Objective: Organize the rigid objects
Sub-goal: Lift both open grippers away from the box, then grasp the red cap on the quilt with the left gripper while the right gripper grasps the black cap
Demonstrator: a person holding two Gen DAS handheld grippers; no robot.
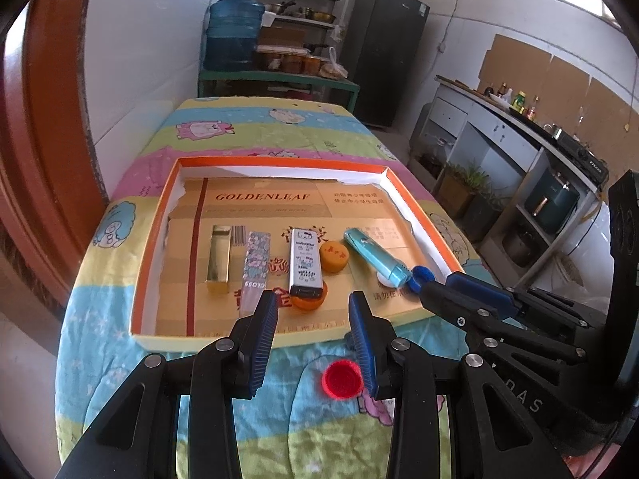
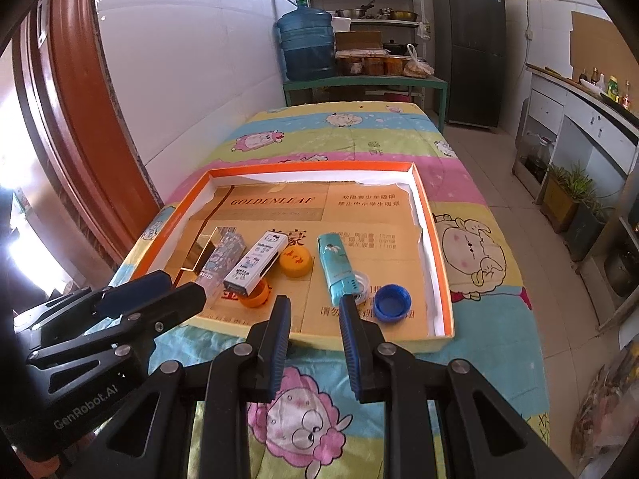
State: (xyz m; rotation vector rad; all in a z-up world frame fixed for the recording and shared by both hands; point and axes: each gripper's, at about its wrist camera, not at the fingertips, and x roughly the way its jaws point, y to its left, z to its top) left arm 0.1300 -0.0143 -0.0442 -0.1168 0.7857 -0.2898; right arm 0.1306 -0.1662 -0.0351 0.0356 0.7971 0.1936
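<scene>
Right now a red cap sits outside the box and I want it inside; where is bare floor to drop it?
Free: the far half of the box, under the GOLDENLEAF print, and the near strip by the front wall. Crowded: the middle row, gold box to blue cap. The red cap lies on the cloth.

Both tools are black plastic scissor-style frames with triangular cut-outs in the arms and round silver pivot screws at the joints. The left gripper (image 1: 313,343) fills the lower part of its own view, its fingers (image 1: 261,343) faced with ribbed blue pads. The right gripper (image 2: 313,345) is built the same. In the lower left of the right view, the left tool's body carries white "GenRobot.AI" lettering.
</scene>
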